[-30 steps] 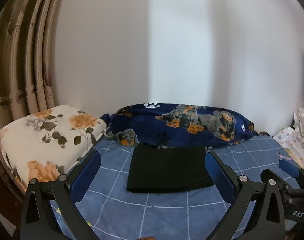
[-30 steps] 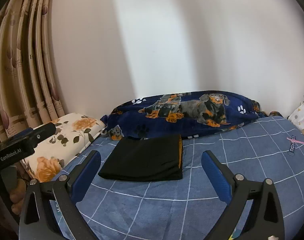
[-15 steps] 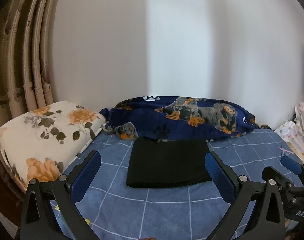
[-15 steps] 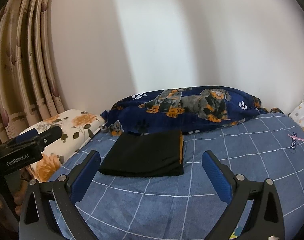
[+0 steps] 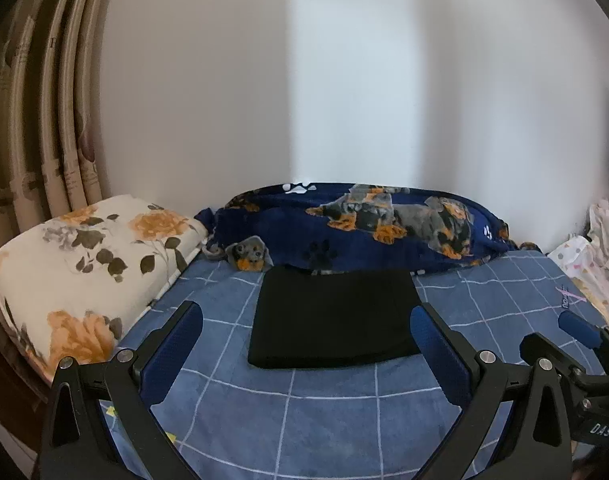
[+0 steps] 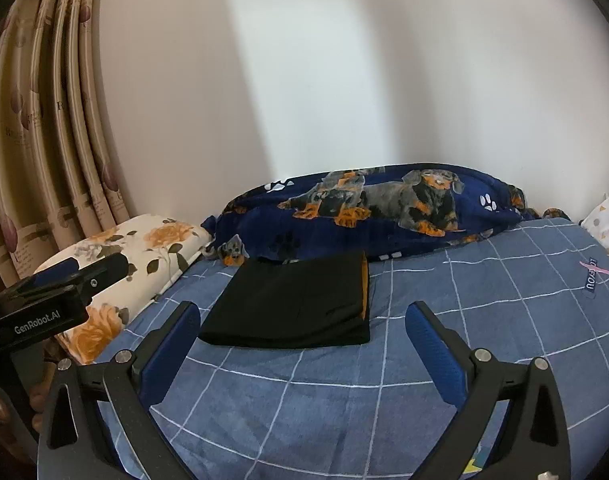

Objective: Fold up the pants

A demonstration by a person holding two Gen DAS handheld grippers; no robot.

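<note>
a white wall (image 5: 344, 80) stands behind a bed (image 5: 324, 408) with a blue sheet with white lines. curtains (image 6: 44, 140) hang at the far left. a dark blue blanket (image 6: 384, 212) with dogs on it lies along the wall. a pillow (image 5: 84, 264) with orange flowers sits at the left end of the bed. the black pants (image 5: 332, 316) lie flat on the sheet in a neat folded block, just in front of the blanket, with an orange strip showing on the right edge. the left claw (image 5: 304, 344) is spread wide and holds nothing, hanging over the sheet near the pants. the right claw (image 6: 302, 340) is spread wide too and holds nothing.
</note>
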